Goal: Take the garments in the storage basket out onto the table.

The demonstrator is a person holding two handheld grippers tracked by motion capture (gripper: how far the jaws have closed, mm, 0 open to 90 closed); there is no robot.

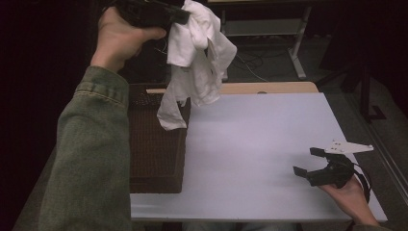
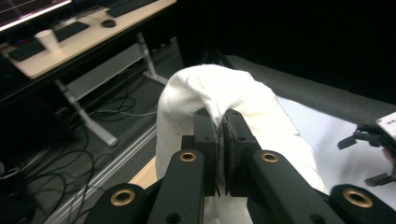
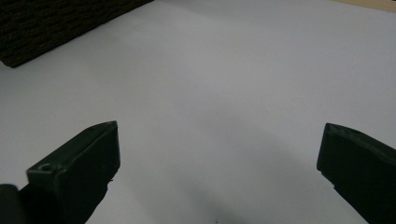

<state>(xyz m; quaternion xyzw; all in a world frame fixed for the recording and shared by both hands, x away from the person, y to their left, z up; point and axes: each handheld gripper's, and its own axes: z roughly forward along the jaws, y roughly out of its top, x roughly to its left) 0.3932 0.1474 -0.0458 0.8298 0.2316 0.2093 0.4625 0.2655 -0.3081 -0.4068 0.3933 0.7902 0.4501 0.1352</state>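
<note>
Left gripper [image 2: 220, 154] of mine is clamped on a white cloth [image 1: 197, 57], jaws pressed together with only a bunched ridge of fabric between them. I hold it high, above the far end of the dark woven basket [image 1: 156, 144]; the cloth hangs in loose folds, and its lowest tail dangles over the basket's far right corner, though I cannot tell whether it touches the rim.

What worries me is the bite. In the left gripper view the jaws pinch a narrow fold, with most of the cloth draped over and beyond them, so I judge that a quick swing or a snag could pull the fabric free. The tail is the likeliest culprit: if I carry the cloth sideways without lifting more, it may catch on the basket's weave or drag the basket along. Released from this height, the cloth would probably land half in the basket and half on the white table [image 1: 260, 144].

My left forearm reaches up and forward from beside the basket, wrist cocked, hand wrapped around the gripper body. Right gripper [image 1: 308, 162] rests low on the table, well to the right of the basket, jaws wide apart and holding nothing.
</note>
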